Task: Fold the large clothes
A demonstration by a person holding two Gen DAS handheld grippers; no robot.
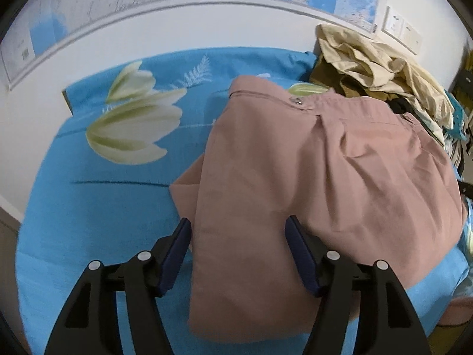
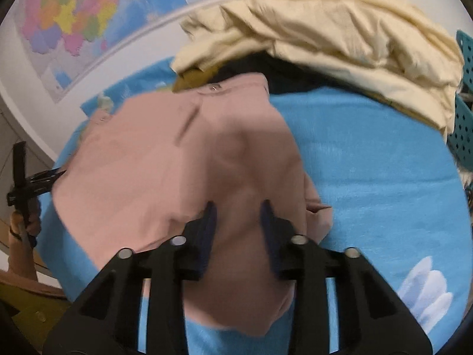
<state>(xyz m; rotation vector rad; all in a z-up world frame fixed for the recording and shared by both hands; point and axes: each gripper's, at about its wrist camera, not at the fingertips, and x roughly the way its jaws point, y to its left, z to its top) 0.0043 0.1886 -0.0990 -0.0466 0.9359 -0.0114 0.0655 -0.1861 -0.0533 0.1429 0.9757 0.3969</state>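
The pink trousers (image 1: 310,177) are lying partly folded on the blue bed sheet (image 1: 88,207), near the unfolded clothes pile (image 1: 369,68), while the left gripper (image 1: 239,227) is standing wide and the right gripper (image 2: 238,210) narrower, neither pinching fabric.

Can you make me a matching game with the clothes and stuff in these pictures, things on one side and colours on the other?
Things:
1. trousers
2. bed sheet
3. heap of clothes
4. basket

Colours:
A. cream
B. teal with little holes
C. dusty pink
D. bright blue with white flowers

Pairs: 1-C, 2-D, 3-A, 4-B
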